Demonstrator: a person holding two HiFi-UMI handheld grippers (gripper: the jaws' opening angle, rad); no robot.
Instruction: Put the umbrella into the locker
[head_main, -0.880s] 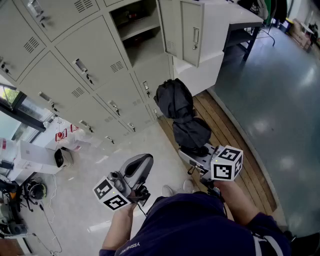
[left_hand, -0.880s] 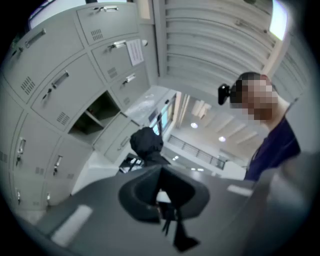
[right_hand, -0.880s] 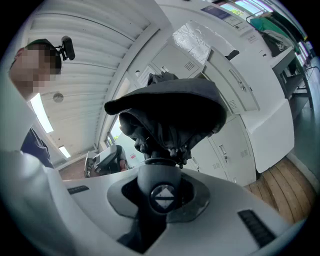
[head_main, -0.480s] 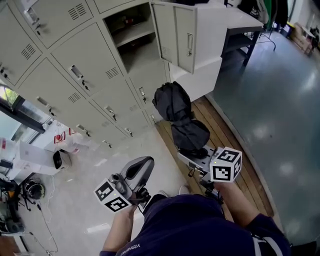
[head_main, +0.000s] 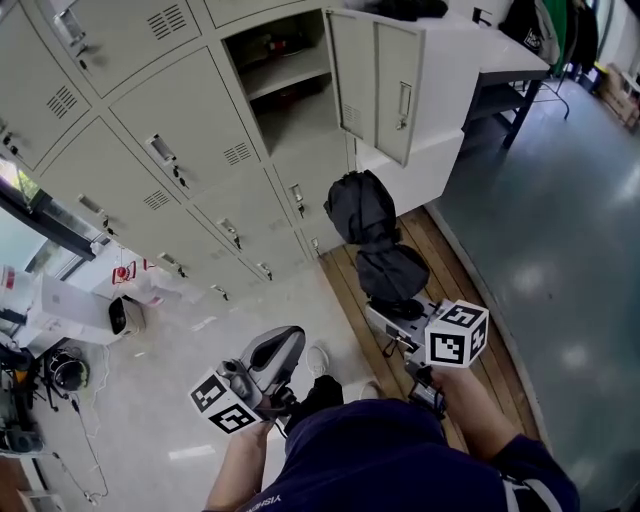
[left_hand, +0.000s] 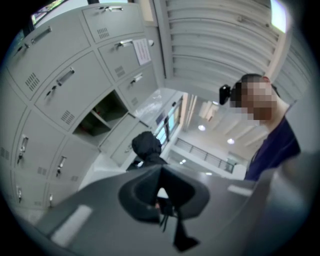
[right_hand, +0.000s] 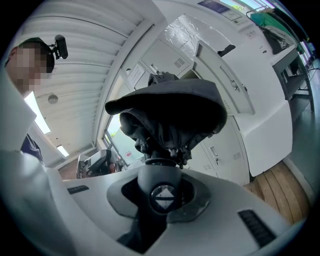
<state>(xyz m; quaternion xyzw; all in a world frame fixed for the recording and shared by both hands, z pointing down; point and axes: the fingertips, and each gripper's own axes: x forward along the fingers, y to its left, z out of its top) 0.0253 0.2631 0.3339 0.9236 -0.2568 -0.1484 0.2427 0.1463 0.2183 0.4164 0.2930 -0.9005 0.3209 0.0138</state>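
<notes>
**Umbrella clamped by its handle, short of the open locker**

My right gripper (head_main: 400, 320) is clenched on the folded umbrella (head_main: 388, 268) at its stiff handle, the best place to hold it. The black canopy looks light and floppy. It is angled slightly down towards the open locker (head_main: 300, 112). My left gripper (head_main: 272, 352) is closed on nothing, roughly level.

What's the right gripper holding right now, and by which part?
The right gripper holds the black umbrella by its handle, canopy ahead of it.

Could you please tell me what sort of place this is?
Probably a locker area in a workplace: a bank of grey metal lockers, one open door, a desk beyond.
</notes>
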